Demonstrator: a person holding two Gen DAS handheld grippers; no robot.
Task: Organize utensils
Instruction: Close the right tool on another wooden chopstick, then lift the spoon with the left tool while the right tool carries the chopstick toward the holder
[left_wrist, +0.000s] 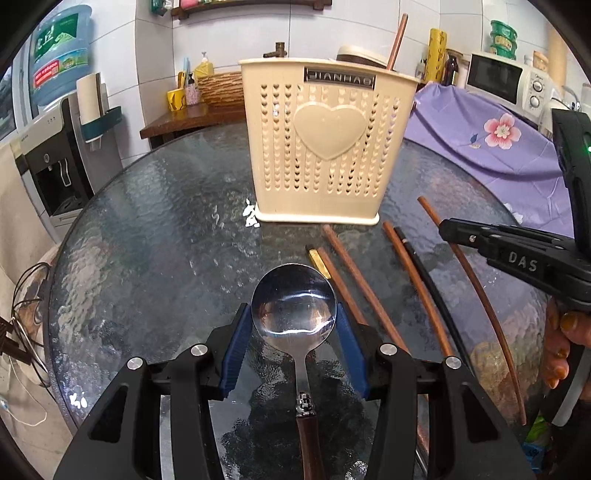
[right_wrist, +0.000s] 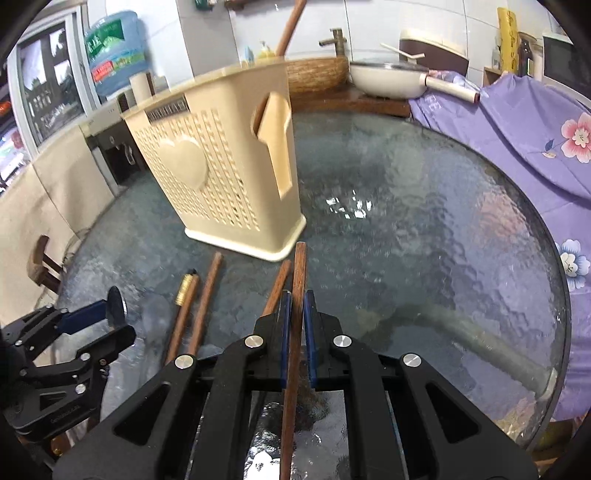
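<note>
A: Readable text? Start with the big stuff.
B: Water jug (left_wrist: 61, 51) has a green and red label, print too small to read. Cream utensil holder (left_wrist: 325, 147) carries a nameplate (left_wrist: 339, 79), reads upside down as JIANHAO. Right gripper's side says DAS in the left wrist view.
A: Surroundings?
B: Round glass table (right_wrist: 424, 221), purple floral cloth (right_wrist: 517, 129) draped along its far right. White microwave (left_wrist: 506, 81) behind the cloth, white pan (right_wrist: 388, 77) on a wooden counter. The holder stands upright mid-table, heart on its front, one brown stick (left_wrist: 397, 40) already poking out the top.
A: Anything blocking?
B: Loose chopsticks (left_wrist: 417, 284) lie on the glass between holder and grippers, a black one (left_wrist: 432, 291) among them and one with a gold tip (left_wrist: 320, 259). Nothing between the spoon and the holder.
A: Claws?
B: Left gripper (left_wrist: 294, 321) is part open, blue pads either side of the spoon (left_wrist: 293, 301) bowl, pressing its edges; handle runs back under the camera. Right gripper (right_wrist: 296, 314) is closed nearly all the way, pinching one brown chopstick (right_wrist: 297, 280), tip pointing at the holder's base.
</note>
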